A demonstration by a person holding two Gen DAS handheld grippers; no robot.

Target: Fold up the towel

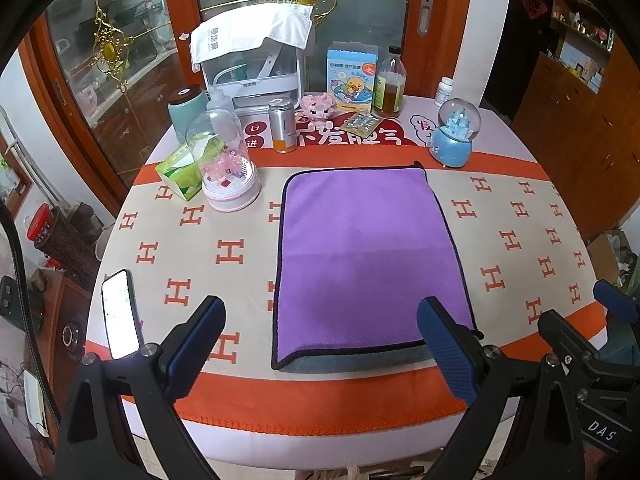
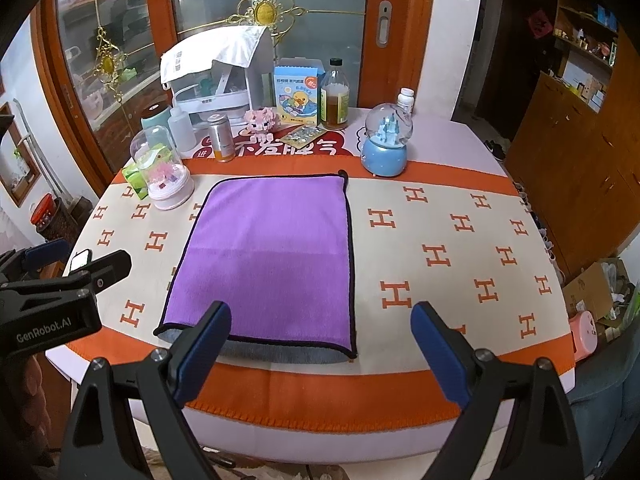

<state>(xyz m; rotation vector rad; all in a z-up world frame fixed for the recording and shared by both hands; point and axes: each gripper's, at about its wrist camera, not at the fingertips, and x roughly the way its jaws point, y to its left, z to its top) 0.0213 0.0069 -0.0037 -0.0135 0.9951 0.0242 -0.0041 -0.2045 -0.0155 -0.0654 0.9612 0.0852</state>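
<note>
A purple towel (image 1: pixel 360 248) with a dark edge lies flat on the table, folded over a grey underside that shows along its near edge. It also shows in the right wrist view (image 2: pixel 272 256). My left gripper (image 1: pixel 320 344) is open and empty, above the towel's near edge. My right gripper (image 2: pixel 320 348) is open and empty, above the towel's near right corner. The right gripper also shows at the right of the left wrist view (image 1: pixel 580 344), and the left gripper at the left of the right wrist view (image 2: pixel 60 268).
The table (image 1: pixel 520 240) has a beige cloth with orange H marks. A phone (image 1: pixel 119 316) lies near the left edge. A glass dome (image 1: pixel 228 168), tissue pack (image 1: pixel 178 172), metal can (image 1: pixel 282 124), bottle (image 1: pixel 390 84) and blue snow globe (image 1: pixel 456 132) stand behind the towel.
</note>
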